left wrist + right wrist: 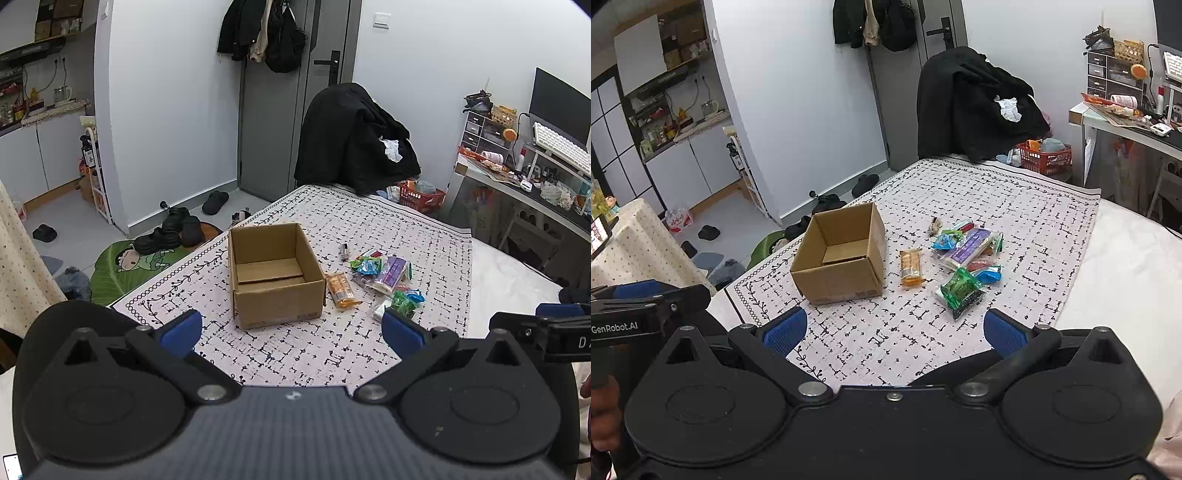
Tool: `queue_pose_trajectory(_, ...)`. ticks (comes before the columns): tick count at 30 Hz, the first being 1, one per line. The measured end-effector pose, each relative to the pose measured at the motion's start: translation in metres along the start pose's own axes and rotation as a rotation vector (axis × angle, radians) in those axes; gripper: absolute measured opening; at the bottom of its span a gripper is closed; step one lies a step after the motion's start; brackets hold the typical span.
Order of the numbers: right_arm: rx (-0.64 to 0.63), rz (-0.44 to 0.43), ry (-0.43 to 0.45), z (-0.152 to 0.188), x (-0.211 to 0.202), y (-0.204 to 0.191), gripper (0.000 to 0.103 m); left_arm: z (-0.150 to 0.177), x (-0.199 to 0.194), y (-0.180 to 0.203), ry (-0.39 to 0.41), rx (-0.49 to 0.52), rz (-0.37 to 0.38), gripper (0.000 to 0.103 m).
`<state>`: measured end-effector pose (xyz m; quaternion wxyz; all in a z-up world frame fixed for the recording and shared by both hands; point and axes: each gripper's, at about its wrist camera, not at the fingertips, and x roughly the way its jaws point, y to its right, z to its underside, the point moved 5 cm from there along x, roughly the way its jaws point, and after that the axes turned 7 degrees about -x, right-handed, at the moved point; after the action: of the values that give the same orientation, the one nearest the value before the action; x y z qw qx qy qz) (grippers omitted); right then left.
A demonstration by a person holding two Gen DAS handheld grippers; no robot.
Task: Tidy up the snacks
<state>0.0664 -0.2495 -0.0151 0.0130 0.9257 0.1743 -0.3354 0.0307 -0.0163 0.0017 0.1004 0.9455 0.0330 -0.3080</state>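
Observation:
An open brown cardboard box (273, 275) (842, 254) stands on a patterned cloth (332, 343) (1015, 195); nothing shows inside it. To its right lies an orange snack packet (340, 290) (910, 266). Beyond that is a heap of packets: a purple one (391, 273) (967, 247), a green one (404, 303) (960, 290), blue ones (365, 266) (945, 240) and a small dark item (344, 252) (934, 225). My left gripper (291, 332) hangs open, short of the box. My right gripper (895, 332) is open too, short of the packets. Neither holds anything.
A chair draped with a black coat (354, 140) (975, 99) stands past the cloth's far edge, a red basket (423, 195) (1047, 157) beside it. A cluttered desk (532, 177) (1126, 118) is at right. Shoes (177, 229) and a green mat (122, 269) lie on the floor at left.

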Motion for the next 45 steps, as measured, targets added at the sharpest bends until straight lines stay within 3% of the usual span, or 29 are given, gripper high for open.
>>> queue_pose_trajectory(45,-0.019,-0.015,-0.014,-0.002,0.011,-0.006,0.103,0.01,0.015,0.0,-0.019,-0.008,-0.01,0.103)
